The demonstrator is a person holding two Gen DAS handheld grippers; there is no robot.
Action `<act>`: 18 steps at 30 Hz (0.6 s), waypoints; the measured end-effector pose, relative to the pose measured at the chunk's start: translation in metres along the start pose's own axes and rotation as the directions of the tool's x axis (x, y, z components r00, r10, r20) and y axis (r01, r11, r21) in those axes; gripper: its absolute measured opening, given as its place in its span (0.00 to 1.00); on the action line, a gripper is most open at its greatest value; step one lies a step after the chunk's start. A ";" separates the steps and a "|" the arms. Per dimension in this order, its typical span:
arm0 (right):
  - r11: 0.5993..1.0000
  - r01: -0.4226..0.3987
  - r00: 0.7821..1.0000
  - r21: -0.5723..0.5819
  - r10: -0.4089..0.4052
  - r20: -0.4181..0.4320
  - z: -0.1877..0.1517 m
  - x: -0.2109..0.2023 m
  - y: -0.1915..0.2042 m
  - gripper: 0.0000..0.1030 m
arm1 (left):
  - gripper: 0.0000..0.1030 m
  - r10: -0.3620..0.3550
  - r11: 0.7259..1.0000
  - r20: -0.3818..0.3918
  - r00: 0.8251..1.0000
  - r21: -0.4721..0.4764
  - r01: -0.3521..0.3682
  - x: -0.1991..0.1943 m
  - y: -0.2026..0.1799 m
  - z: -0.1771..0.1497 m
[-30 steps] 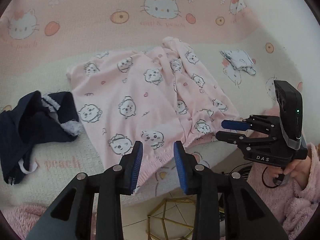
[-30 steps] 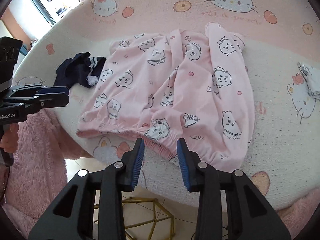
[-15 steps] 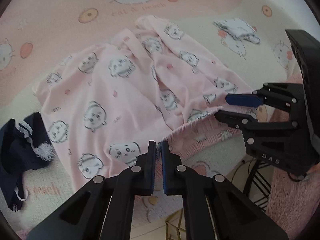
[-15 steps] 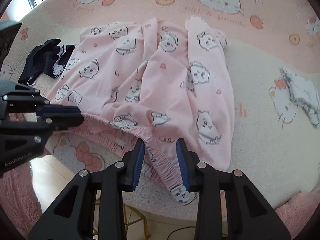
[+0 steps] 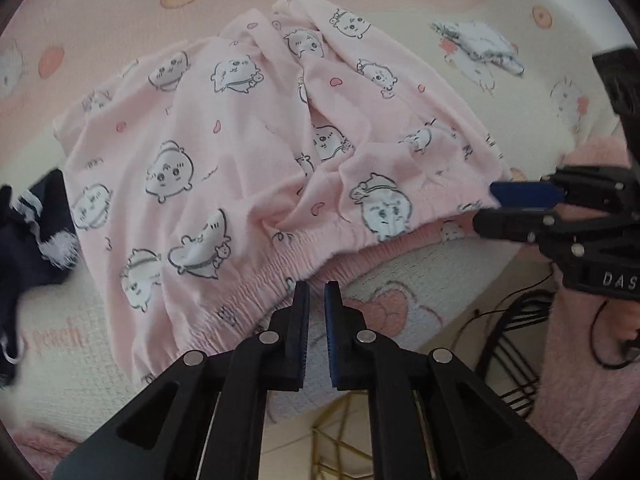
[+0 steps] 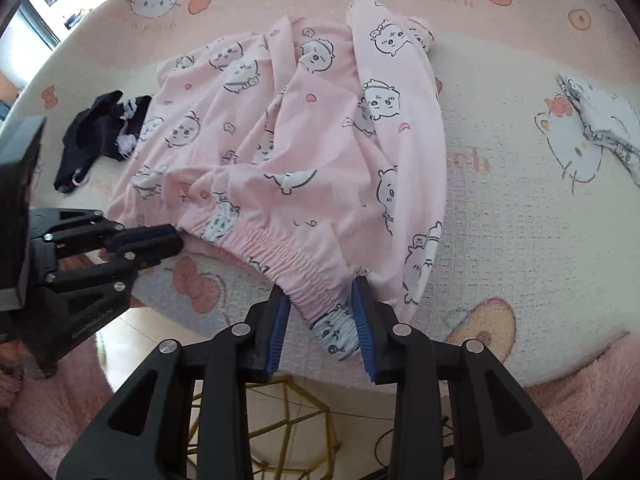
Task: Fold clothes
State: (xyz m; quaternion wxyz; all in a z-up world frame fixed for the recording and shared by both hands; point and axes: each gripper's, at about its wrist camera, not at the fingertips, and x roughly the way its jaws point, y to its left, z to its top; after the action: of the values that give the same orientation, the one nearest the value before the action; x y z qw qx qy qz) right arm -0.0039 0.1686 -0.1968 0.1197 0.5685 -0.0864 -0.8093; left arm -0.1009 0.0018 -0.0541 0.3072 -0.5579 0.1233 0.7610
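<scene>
Pink trousers [image 5: 240, 152] printed with cartoon animals lie spread on the Hello Kitty blanket, their elastic waistband [image 5: 276, 268] at the near edge. My left gripper [image 5: 316, 290] pinches the waistband's left end at its fingertips, and its jaws are opening a little. Seen from the right wrist, that gripper [image 6: 176, 240] meets the waistband's corner. My right gripper [image 6: 320, 296] straddles the bunched right end of the waistband [image 6: 316, 284]. Its jaws are opening with the cloth between them, not pressed. The trousers [image 6: 320, 140] run away from me.
A navy garment [image 5: 28, 240] lies left of the trousers. A small white cloth [image 6: 604, 128] sits at the far right. The blanket [image 5: 420, 268] ends just under the grippers. Below are a gold wire frame [image 6: 288, 420] and a black rack [image 5: 508, 352]. A fluffy pink sleeve [image 5: 580, 360] shows.
The left jaws went from wide apart to nearly shut on the waistband. Both grippers came in closer to the near hem, and the waistband is now bunched and drawn between them.
</scene>
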 end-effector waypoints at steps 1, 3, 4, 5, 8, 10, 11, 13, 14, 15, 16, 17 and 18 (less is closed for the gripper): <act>1.000 -0.020 1.000 -0.001 0.020 0.012 0.000 -0.004 0.001 0.37 | 0.11 -0.024 1.000 0.026 0.999 -0.020 0.024 -0.008 0.003 -0.001; 1.000 -0.028 0.999 -0.008 0.028 0.044 0.000 -0.010 0.005 0.37 | 0.16 -0.056 0.997 0.066 0.996 -0.053 0.059 -0.022 0.009 -0.004; 0.999 -0.032 0.998 -0.011 0.032 0.060 0.000 -0.013 0.007 0.37 | 0.20 -0.069 0.995 0.084 0.994 -0.068 0.075 -0.028 0.011 -0.005; 0.999 -0.036 0.996 -0.014 0.037 0.076 0.001 -0.016 0.009 0.37 | 0.21 -0.093 0.991 0.098 0.991 -0.086 0.101 -0.032 0.015 -0.005; 1.000 0.011 0.999 -0.017 -0.010 0.051 0.002 -0.004 0.007 0.37 | 0.21 -0.090 0.984 0.069 0.994 -0.148 0.099 -0.014 0.023 -0.001; 0.998 0.062 0.998 -0.025 -0.062 -0.019 0.003 0.018 0.002 0.36 | 0.21 -0.055 0.982 0.002 0.998 -0.183 0.054 0.008 0.025 -0.002; 0.996 0.086 0.995 -0.031 -0.087 -0.052 0.004 0.029 -0.001 0.34 | 0.21 -0.050 0.981 -0.025 0.998 -0.191 0.044 0.015 0.027 -0.004; 0.993 0.111 0.993 -0.038 -0.112 -0.044 0.008 0.032 -0.004 0.32 | 0.21 -0.051 0.978 -0.033 0.998 -0.206 0.043 0.016 0.029 -0.007; 0.989 0.141 0.989 -0.039 -0.143 -0.032 0.010 0.031 -0.007 0.32 | 0.21 -0.057 0.975 -0.045 0.997 -0.216 0.045 0.015 0.028 -0.008; 0.984 0.177 0.984 -0.033 -0.178 -0.026 0.010 0.030 -0.012 0.32 | 0.21 -0.066 0.973 -0.059 0.996 -0.226 0.052 0.016 0.027 -0.012; 0.977 0.211 0.977 -0.025 -0.212 -0.024 0.010 0.030 -0.017 0.32 | 0.21 -0.081 0.970 -0.070 0.994 -0.233 0.063 0.018 0.027 -0.016; 0.977 0.212 0.977 -0.003 -0.212 -0.024 0.009 0.027 -0.023 0.32 | 0.21 -0.101 0.964 -0.070 0.992 -0.252 0.080 0.017 0.028 -0.019; 0.981 0.194 0.981 0.027 -0.194 -0.026 0.008 0.023 -0.027 0.32 | 0.21 -0.125 0.954 -0.058 0.990 -0.283 0.104 0.015 0.031 -0.021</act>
State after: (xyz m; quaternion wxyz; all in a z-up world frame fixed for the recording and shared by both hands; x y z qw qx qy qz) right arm -0.0212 0.1882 -0.2222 0.0327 0.5854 -0.0411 -0.8091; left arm -0.1067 -0.0286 -0.0800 0.2643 -0.6300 -0.0064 0.7302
